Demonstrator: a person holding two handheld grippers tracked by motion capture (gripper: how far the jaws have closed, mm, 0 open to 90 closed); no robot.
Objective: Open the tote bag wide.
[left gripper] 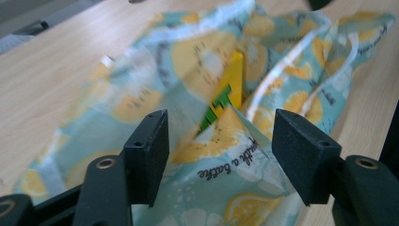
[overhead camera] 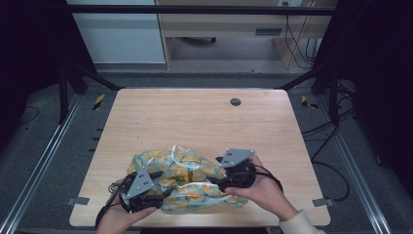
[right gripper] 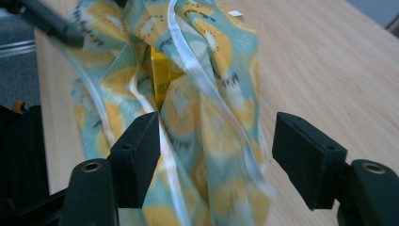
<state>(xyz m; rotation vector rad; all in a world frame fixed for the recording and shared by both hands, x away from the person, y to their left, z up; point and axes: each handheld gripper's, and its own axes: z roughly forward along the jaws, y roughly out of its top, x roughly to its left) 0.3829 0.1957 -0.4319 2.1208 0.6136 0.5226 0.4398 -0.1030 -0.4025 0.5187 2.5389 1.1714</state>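
A crumpled teal bag printed with yellow fruit slices (overhead camera: 187,183) lies near the table's front edge. A yellow box (left gripper: 231,84) with a green patch shows through the bag's mouth, and its yellow side (right gripper: 163,75) sits between folds. My left gripper (overhead camera: 163,185) is at the bag's left end, open, and loose fabric (left gripper: 221,146) lies between the jaws. My right gripper (overhead camera: 217,178) is at the bag's right end, also open, with a white-edged fold (right gripper: 211,141) between its jaws. Neither pair of jaws presses the cloth.
The wooden table (overhead camera: 195,122) has bare surface beyond the bag and a round dark grommet (overhead camera: 235,102) at the back. Metal frame rails (overhead camera: 39,165) run along both sides, and cables (overhead camera: 331,161) lie on the floor at the right.
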